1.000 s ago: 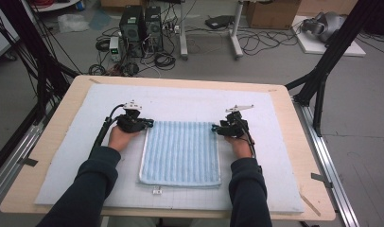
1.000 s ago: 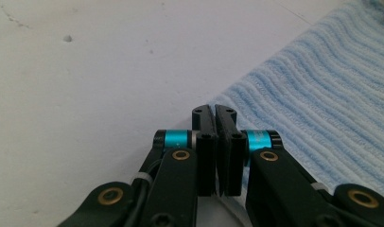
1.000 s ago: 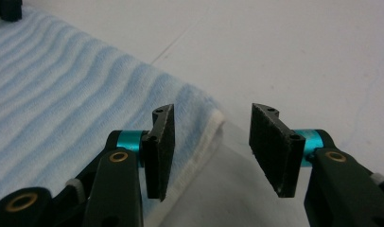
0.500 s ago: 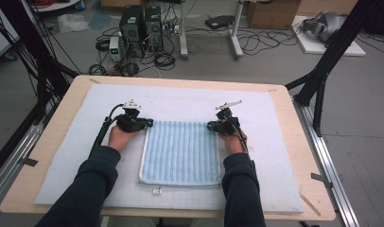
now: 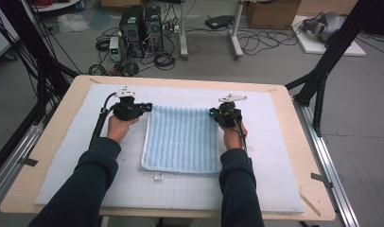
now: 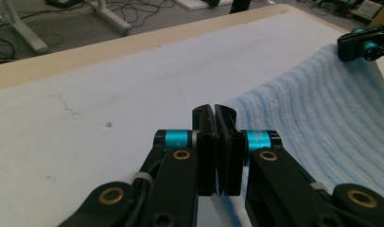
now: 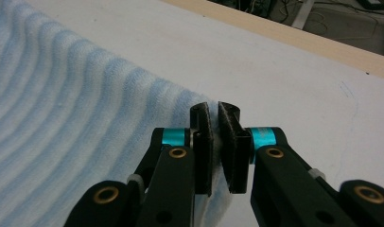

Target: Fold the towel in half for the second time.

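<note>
Towel [image 5: 181, 140] flat on bench [image 5: 48, 142], far corners pinched | left hand-held gripper [image 6: 214, 109] clenched on its corner | right hand-held gripper [image 7: 215, 107] just closed on its corner | we judge both grips set, fold can begin

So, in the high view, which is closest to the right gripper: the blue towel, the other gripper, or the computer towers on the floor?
1. Blue towel: its far right corner is pinched in the right gripper.
2. Left gripper: across the towel, at its far left corner.
3. Computer towers: on the floor beyond the table.
</note>
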